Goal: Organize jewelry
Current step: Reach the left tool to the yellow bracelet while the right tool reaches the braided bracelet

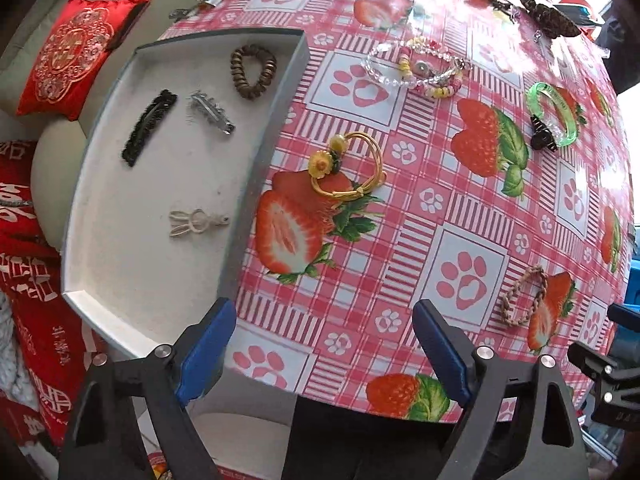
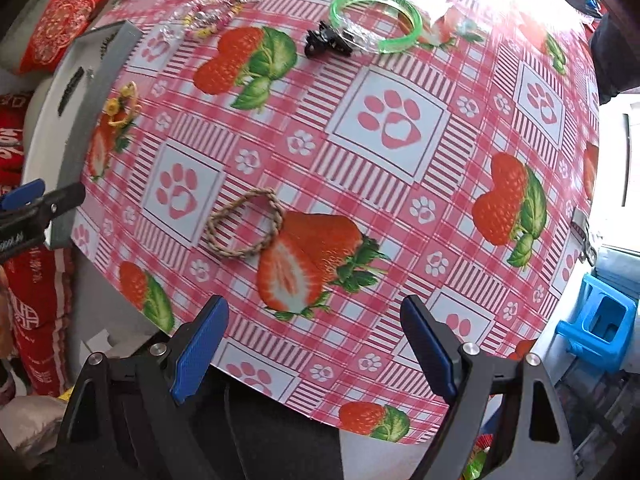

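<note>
Red-checked oilcloth covers the table (image 1: 460, 208); grey tray (image 1: 256, 168) sits at its left edge, overhanging slightly. Tray holds four items: coil tie (image 1: 253, 71), black clip (image 1: 149, 127), silver clip (image 1: 212, 113), rabbit charm (image 1: 197, 222).

Not yet sorted, on the cloth: gold ring (image 1: 352, 168) just beside the tray's right wall; bead bracelets (image 1: 420, 70) further toward the far edge; green bangle (image 2: 378, 20) with a black claw clip (image 2: 326, 42) touching it; braided loop (image 2: 245, 226) near the front edge.

Left gripper (image 1: 324, 344): jaws spread, nothing between them, hanging over the front edge, ring ahead of it. Right gripper (image 2: 316, 344): jaws spread, empty, braided loop just ahead.

Risks, as judgement:
- ring is thin wire lying flat on slick cloth; pads may slide it or pinch cloth instead
- ring lies close to the tray wall; a finger could nudge the overhanging tray
- both grippers work close together; collision possible
</note>
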The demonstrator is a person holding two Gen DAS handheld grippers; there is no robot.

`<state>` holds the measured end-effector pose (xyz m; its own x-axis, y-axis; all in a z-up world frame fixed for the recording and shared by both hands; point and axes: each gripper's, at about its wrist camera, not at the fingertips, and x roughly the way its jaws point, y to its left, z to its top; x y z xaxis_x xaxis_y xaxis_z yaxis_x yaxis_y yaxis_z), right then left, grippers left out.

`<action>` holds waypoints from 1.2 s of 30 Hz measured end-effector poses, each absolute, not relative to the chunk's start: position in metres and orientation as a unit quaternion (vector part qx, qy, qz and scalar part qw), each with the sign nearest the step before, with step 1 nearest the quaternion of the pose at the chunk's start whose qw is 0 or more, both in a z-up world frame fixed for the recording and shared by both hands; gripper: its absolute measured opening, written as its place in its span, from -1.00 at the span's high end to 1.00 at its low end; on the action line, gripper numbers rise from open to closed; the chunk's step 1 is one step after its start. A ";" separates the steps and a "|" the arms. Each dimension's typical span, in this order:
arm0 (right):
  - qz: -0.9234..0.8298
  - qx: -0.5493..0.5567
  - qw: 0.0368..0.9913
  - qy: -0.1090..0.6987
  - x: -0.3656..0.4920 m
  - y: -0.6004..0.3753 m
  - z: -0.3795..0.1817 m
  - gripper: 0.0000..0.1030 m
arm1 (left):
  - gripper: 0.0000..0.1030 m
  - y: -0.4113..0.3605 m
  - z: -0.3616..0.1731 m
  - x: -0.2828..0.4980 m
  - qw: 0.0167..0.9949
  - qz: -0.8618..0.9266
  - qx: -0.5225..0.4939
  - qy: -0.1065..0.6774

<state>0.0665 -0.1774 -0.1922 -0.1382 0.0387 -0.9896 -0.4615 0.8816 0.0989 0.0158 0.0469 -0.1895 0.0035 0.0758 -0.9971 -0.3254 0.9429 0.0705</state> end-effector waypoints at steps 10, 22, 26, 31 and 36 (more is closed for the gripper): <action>0.204 -0.146 0.640 0.726 0.064 -0.157 -0.208 -0.73 | -0.86 0.032 -0.210 0.063 0.721 0.143 -0.042 0.676; 0.186 -0.125 0.646 0.730 0.074 -0.115 -0.237 -0.73 | -0.86 0.041 -0.239 0.096 0.725 0.149 -0.063 0.669; 0.181 -0.148 0.646 0.727 0.068 -0.094 -0.250 -0.74 | -0.86 0.048 -0.242 0.100 0.725 0.147 -0.081 0.668; 0.168 -0.182 0.654 0.715 0.059 -0.077 -0.259 -0.68 | -0.05 0.054 -0.239 0.093 0.732 0.118 -0.105 0.663; 0.171 -0.189 0.667 0.700 0.040 -0.072 -0.254 -0.02 | 0.86 0.052 -0.234 0.087 0.730 0.084 -0.106 0.670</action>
<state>0.0400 -0.0717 -0.2543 -0.0379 -0.0359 -0.9986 -0.4925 0.8702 -0.0126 0.0873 0.0521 -0.2344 0.0886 -0.0198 -0.9959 -0.2650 0.9633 -0.0428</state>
